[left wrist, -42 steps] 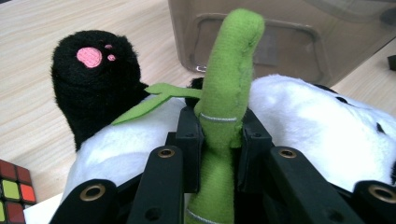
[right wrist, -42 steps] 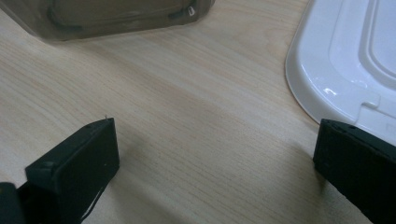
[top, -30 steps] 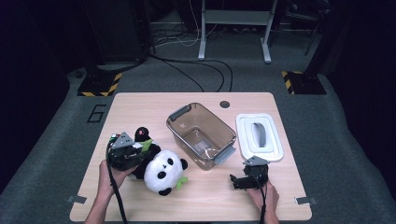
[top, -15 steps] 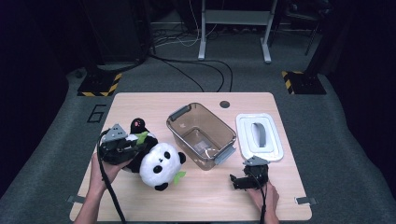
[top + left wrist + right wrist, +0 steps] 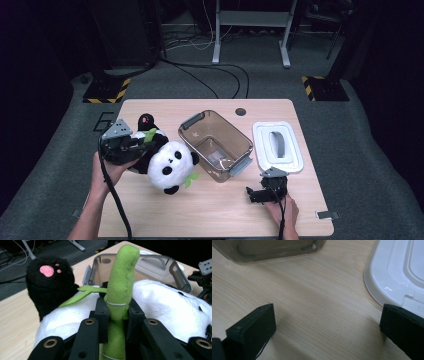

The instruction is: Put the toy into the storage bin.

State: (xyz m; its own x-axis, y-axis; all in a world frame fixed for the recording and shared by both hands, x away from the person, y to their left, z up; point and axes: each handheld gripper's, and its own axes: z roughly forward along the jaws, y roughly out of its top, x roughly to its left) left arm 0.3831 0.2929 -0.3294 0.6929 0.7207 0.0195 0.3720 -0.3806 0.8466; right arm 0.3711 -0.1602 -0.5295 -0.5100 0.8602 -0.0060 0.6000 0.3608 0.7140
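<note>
High view is showing the left gripper (image 5: 131,145) at the centre left of the frame, with its jaws clamping the green bamboo stalk (image 5: 119,297) sewn onto the plush panda (image 5: 167,162). That toy is sitting left of centre, its white head hanging just beside the near left corner of the clear plastic bin (image 5: 216,145); whether its underside is touching the table (image 5: 210,215) is hard to tell. In the left gripper view, the pads are squeezing the stalk partway up, and a black foot with a pink paw print (image 5: 47,271) is standing at the upper left.

Right gripper (image 5: 263,191) is resting at the lower right of the high view, its jaws standing wide apart with nothing between them, just below the white lid (image 5: 277,147).

Judging by its look, the panda is probably light, soft and squashy, so nothing here is breaking, but the felt stalk is thin and floppy. Holding by it is likely letting the body swing and sag, and the stitching is taking the load. A firmer hold would probably be around a limb or the body itself.

No brand, label or readable writing is showing on the toy, bin or lid.
</note>
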